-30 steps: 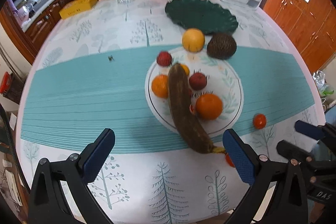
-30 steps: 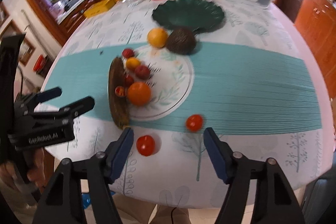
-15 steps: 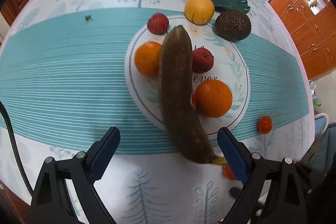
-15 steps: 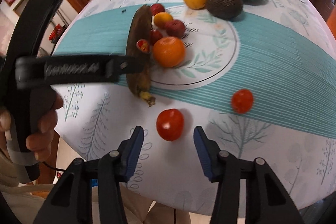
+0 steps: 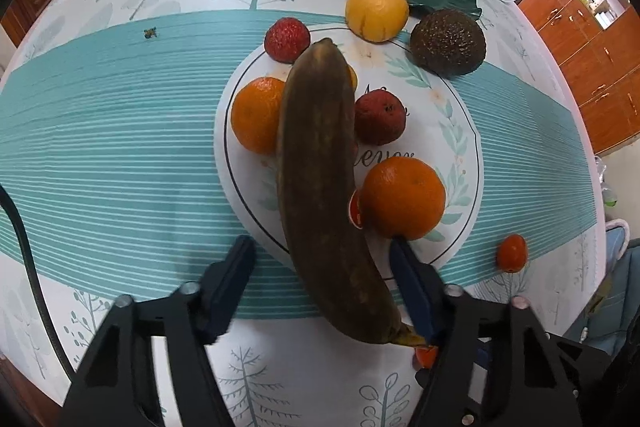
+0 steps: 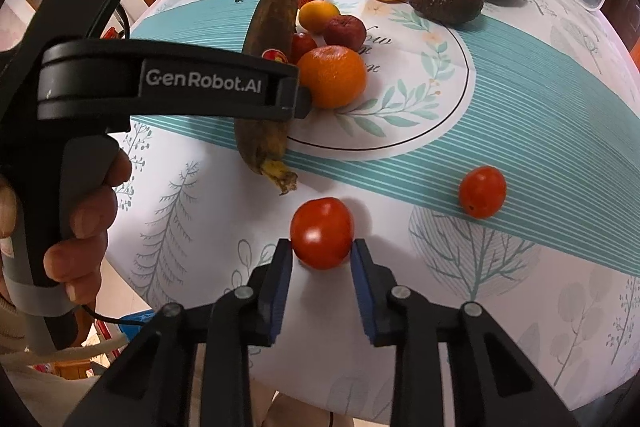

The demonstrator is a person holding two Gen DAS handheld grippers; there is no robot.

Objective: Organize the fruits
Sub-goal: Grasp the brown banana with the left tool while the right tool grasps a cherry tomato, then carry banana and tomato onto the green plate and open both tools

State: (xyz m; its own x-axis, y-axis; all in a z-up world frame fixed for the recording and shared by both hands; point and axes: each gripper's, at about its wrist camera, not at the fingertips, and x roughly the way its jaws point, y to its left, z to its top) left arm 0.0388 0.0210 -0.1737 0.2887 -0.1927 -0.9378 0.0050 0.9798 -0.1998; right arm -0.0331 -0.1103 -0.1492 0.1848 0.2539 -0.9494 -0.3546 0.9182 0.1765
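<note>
**A:** The banana lies lengthwise away from the left gripper, stem end toward the camera and hanging off the white plate, tip up by the lychee. The fingers sit wide apart on either side of its lower half; contact can't be made out.

**B:** And the right gripper? Its blue pads sit right against the near tomato (looks clamped), on the tablecloth just past the banana's stem. The second tomato sits well off to the right.
</note>
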